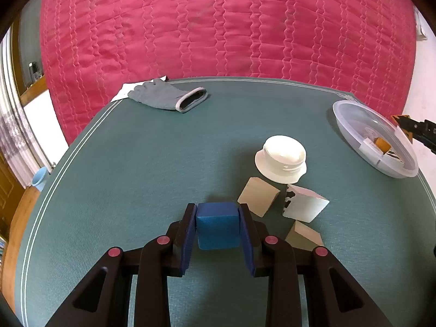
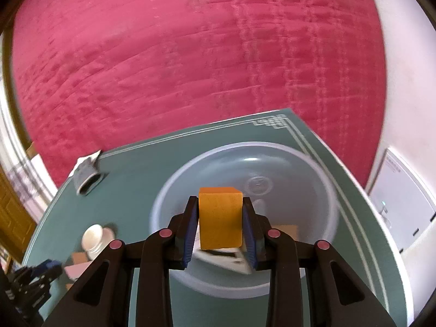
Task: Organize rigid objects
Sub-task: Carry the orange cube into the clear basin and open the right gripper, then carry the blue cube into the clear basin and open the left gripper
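The blue block (image 1: 218, 224) sits on the green table (image 1: 136, 177), squeezed tight by the left gripper (image 1: 218, 209). The right gripper (image 2: 220, 204) pinches an orange block (image 2: 220, 218) above the clear plastic bowl (image 2: 313, 190). A white cap (image 1: 280, 160) and pale blocks (image 1: 259, 196) lie near the blue block.

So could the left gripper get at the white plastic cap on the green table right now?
Probably not yet. The left gripper is shut on the blue foam cube, so its jaws are full. The white plastic cap itself stands clear ahead to the right, uncovered.
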